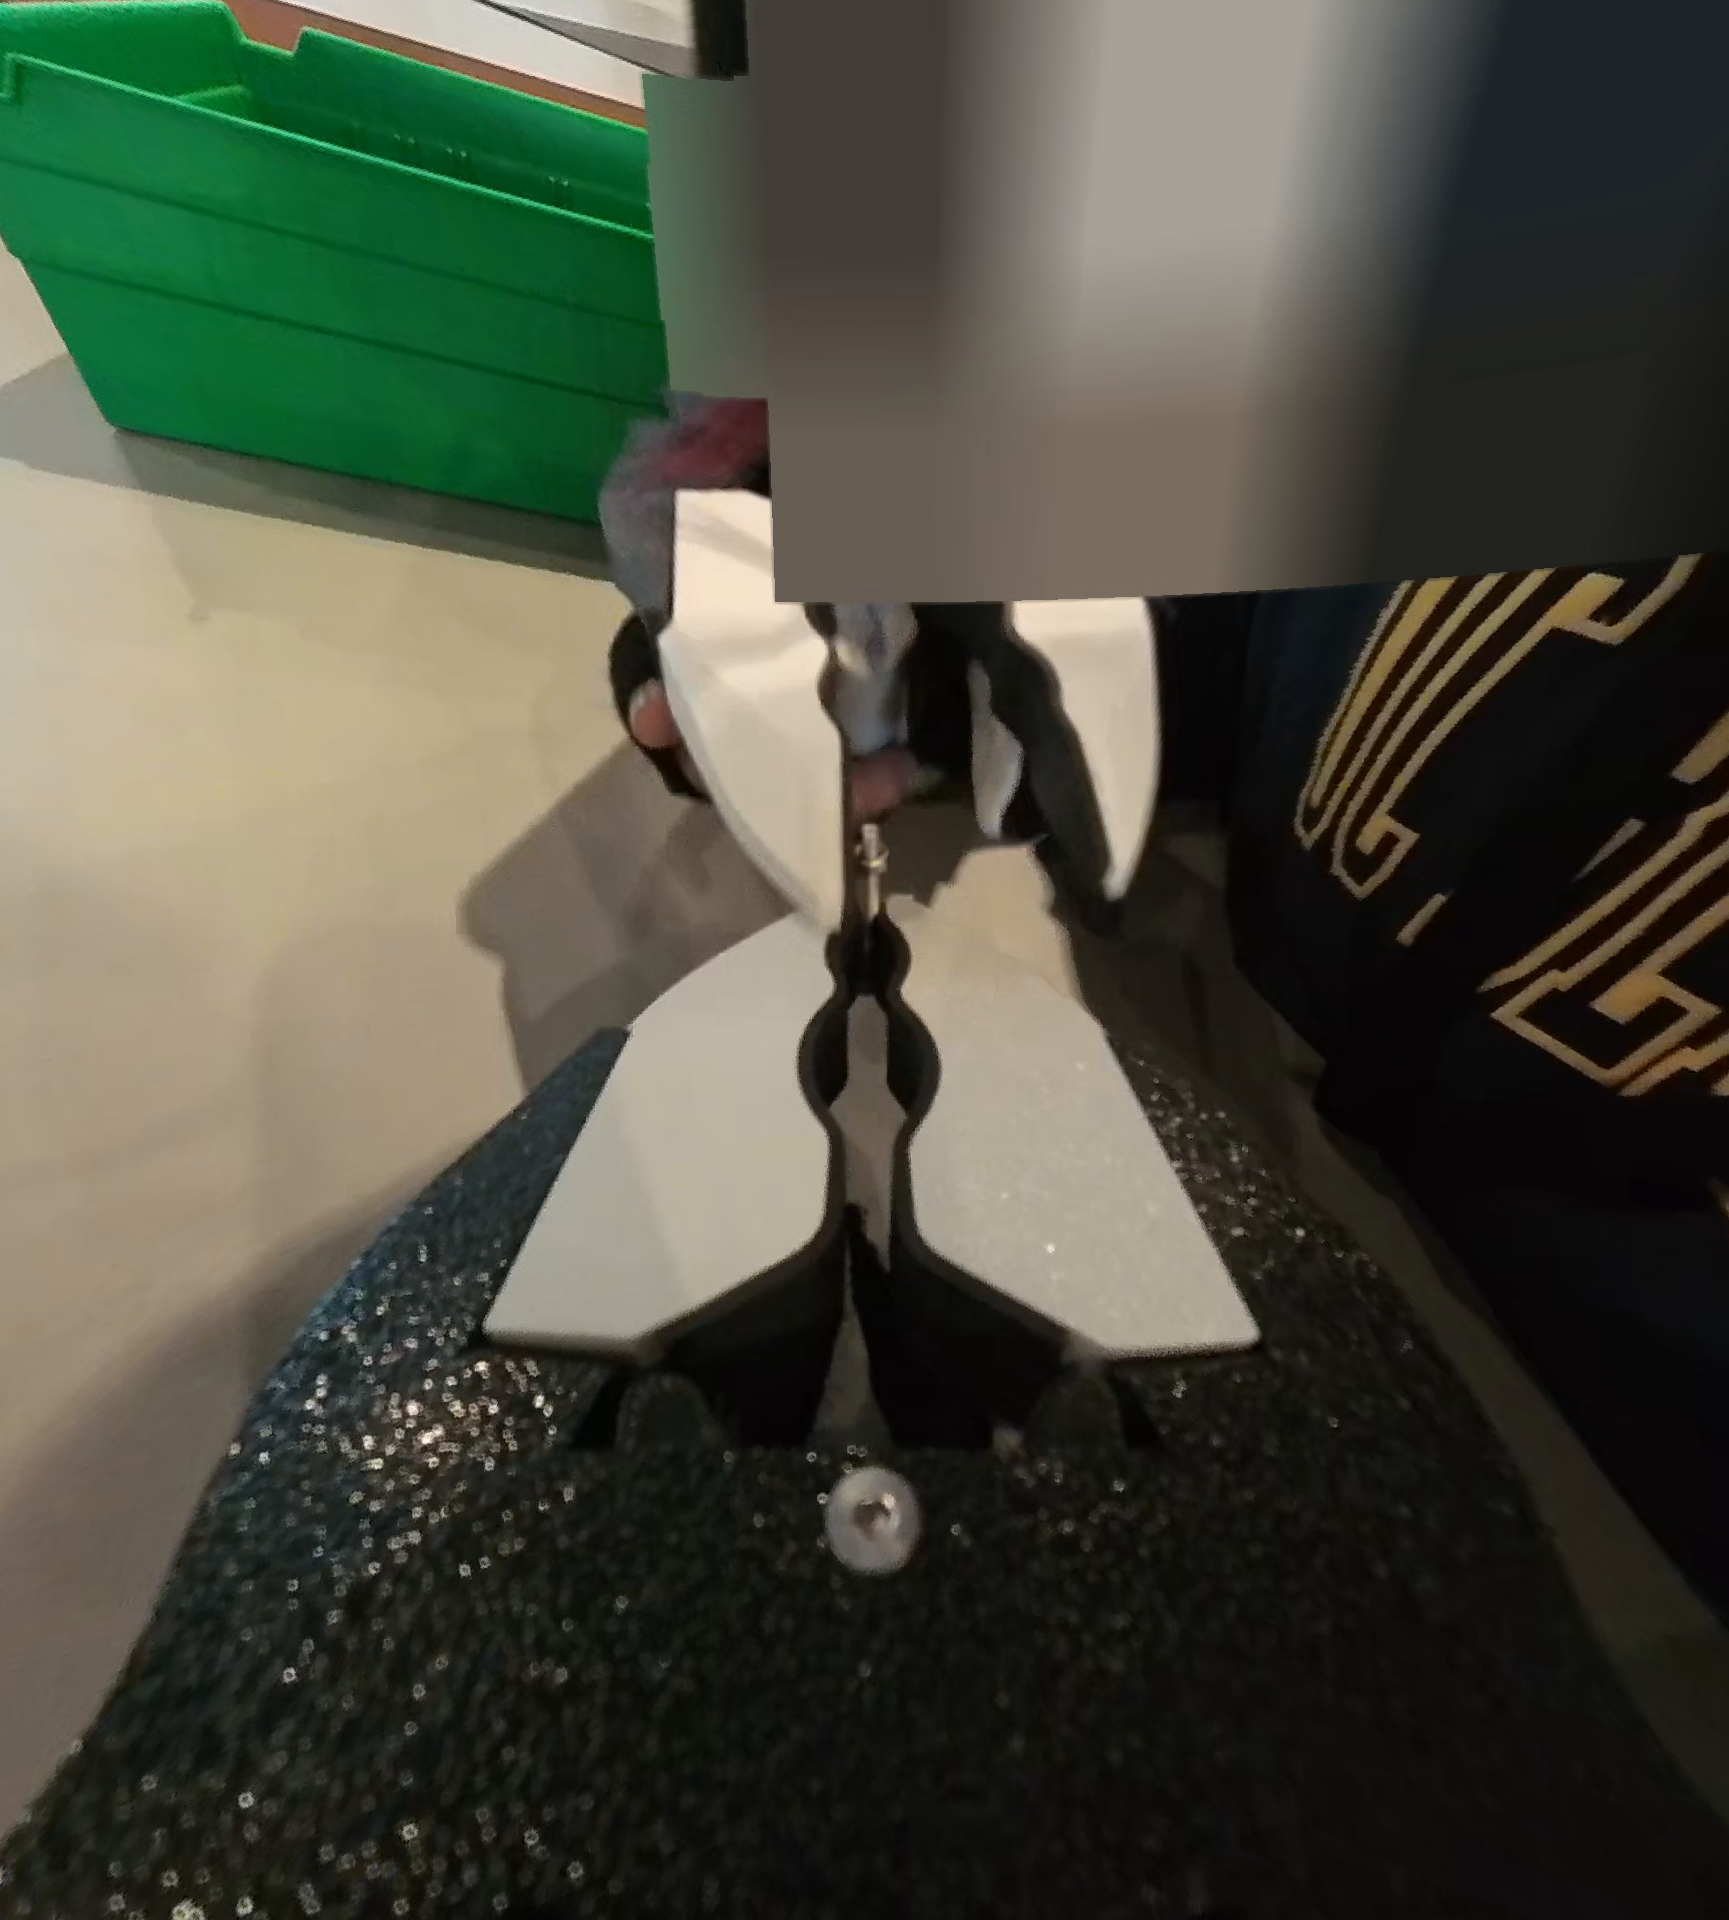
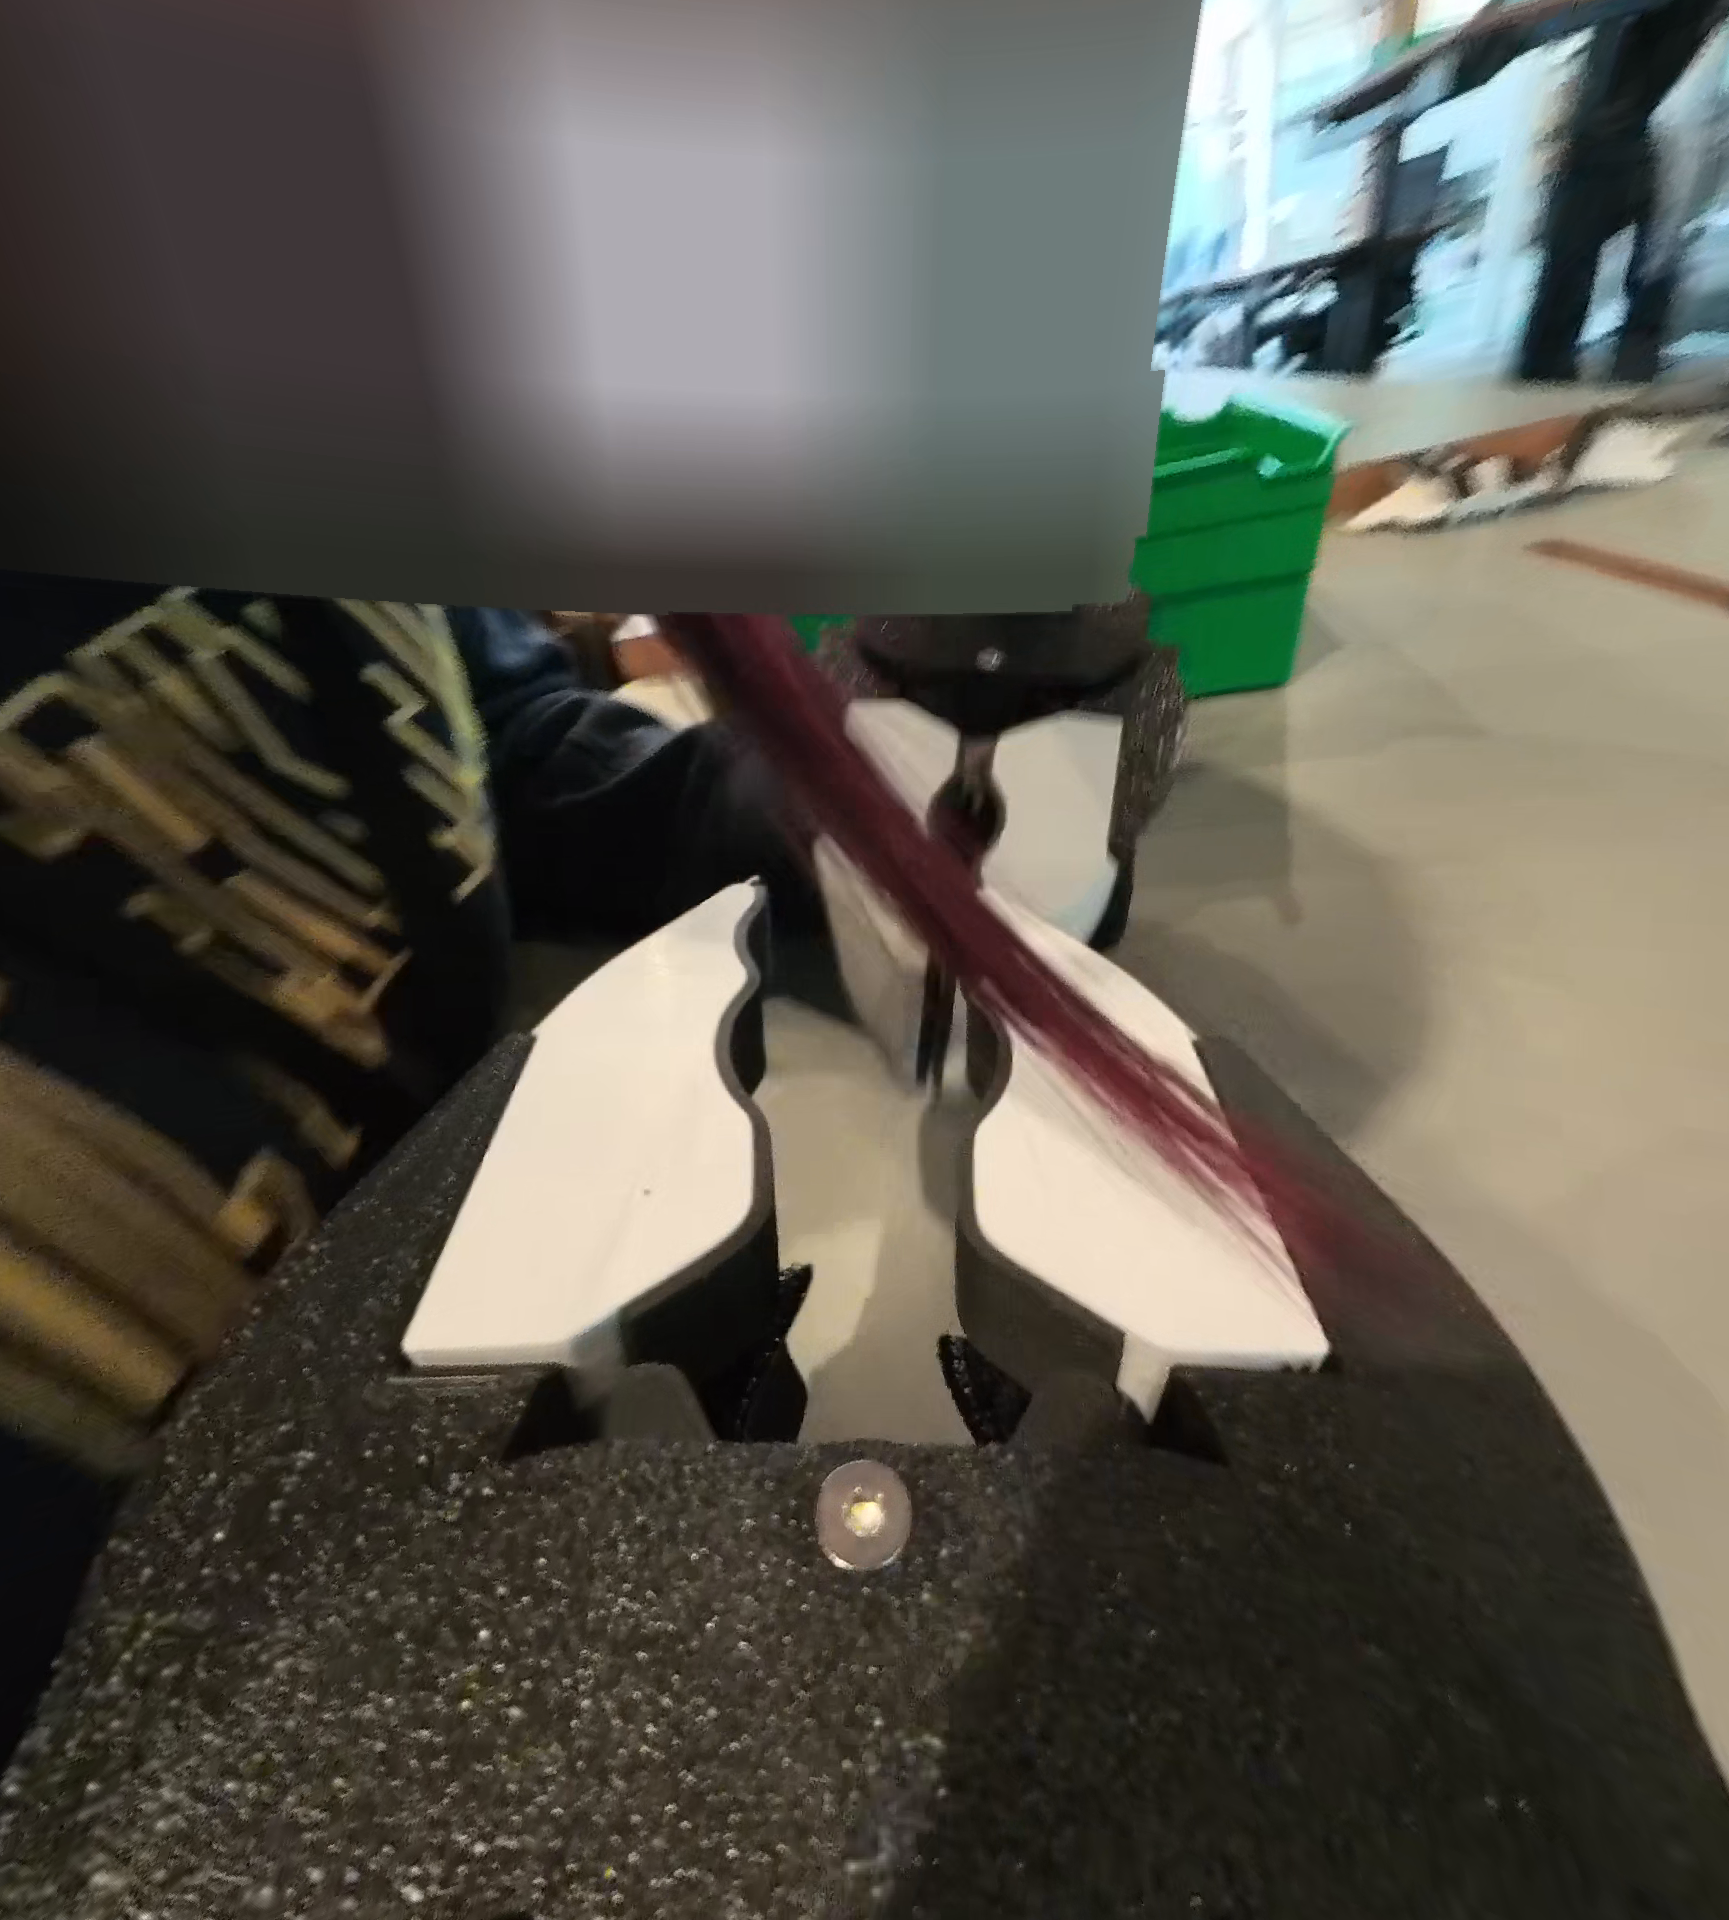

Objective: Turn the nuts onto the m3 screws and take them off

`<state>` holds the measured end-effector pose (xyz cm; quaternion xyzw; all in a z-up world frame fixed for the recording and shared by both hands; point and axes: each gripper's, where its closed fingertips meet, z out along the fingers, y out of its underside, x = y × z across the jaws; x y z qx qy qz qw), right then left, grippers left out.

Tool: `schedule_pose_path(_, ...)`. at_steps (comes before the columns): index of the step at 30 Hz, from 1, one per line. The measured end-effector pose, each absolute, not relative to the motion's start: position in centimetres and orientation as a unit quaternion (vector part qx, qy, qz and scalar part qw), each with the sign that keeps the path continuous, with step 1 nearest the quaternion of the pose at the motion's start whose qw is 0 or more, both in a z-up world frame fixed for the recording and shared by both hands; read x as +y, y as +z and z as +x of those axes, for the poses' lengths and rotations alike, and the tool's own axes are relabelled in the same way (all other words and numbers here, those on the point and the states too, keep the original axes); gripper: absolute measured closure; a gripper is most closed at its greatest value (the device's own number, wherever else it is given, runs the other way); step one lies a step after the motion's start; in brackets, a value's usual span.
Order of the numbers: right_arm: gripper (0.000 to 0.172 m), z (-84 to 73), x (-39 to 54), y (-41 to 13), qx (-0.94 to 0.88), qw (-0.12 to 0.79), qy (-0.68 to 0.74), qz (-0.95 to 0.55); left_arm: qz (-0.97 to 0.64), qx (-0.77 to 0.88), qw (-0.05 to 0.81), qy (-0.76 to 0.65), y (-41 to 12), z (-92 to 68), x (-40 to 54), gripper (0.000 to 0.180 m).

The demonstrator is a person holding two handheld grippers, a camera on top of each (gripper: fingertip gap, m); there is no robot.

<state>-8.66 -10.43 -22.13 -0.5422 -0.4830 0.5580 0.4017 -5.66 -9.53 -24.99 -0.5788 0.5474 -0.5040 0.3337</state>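
Since screw (image 1: 872, 883) is tiny, light, stiff steel, slippery: left tongs (image 1: 868, 951) clamp its base at frame centre, nut (image 1: 873, 844) near tip. Right tongs (image 2: 865, 997) stand wide, empty. Grip nut by flats.

This looks like a workshop or lab space. A plain pale grey tabletop (image 1: 164, 779) carries stacked green plastic storage bins (image 1: 320, 291). Beyond it, in the right wrist view, stand dark-framed workbenches (image 2: 1462, 156) before bright windows, a person standing (image 2: 1608, 208) among them, all blurred.
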Motion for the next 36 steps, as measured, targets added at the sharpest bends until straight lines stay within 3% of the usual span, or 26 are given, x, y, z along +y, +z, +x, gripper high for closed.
schedule_pose_path(1, 0.142, -7.7, -10.6, -22.1, -0.49, 0.387, 0.569, -0.535, -0.58, 0.545, 0.337, -0.504, -24.9, -5.7, -9.4, 0.179)
schedule_pose_path(2, 0.153, -7.0, -10.6, -21.6, -0.484, 0.39, 0.582, -0.524, -0.582, 0.537, 0.34, -0.507, -24.8, -5.7, -9.2, 0.18)
schedule_pose_path(8, 0.138, -8.4, -8.6, -22.1, -0.464, 0.452, 0.519, -0.558, -0.584, 0.542, 0.33, -0.506, -25.0, -5.6, -9.4, 0.179)
schedule_pose_path(17, 0.139, -9.1, -10.1, -22.3, -0.491, 0.425, 0.536, -0.539, -0.58, 0.549, 0.33, -0.504, -25.1, -5.6, -9.5, 0.179)
schedule_pose_path(19, 0.145, -7.5, -10.1, -22.6, -0.5, 0.401, 0.544, -0.542, -0.582, 0.551, 0.331, -0.498, -25.2, -5.5, -9.5, 0.179)
schedule_pose_path(20, 0.16, -6.8, -10.3, -22.1, -0.502, 0.403, 0.556, -0.526, -0.584, 0.546, 0.334, -0.5, -25.1, -5.6, -9.4, 0.179)
schedule_pose_path(24, 0.141, -7.3, -8.1, -22.4, -0.461, 0.449, 0.516, -0.566, -0.582, 0.535, 0.335, -0.514, -24.7, -5.7, -9.2, 0.179)
schedule_pose_path(26, 0.14, -7.9, -8.3, -22.6, -0.47, 0.445, 0.509, -0.568, -0.584, 0.542, 0.332, -0.505, -25.0, -5.6, -9.3, 0.18)
schedule_pose_path(36, 0.167, -8.6, -8.7, -22.8, -0.473, 0.436, 0.508, -0.572, -0.58, 0.554, 0.338, -0.492, -25.2, -5.4, -9.5, 0.179)
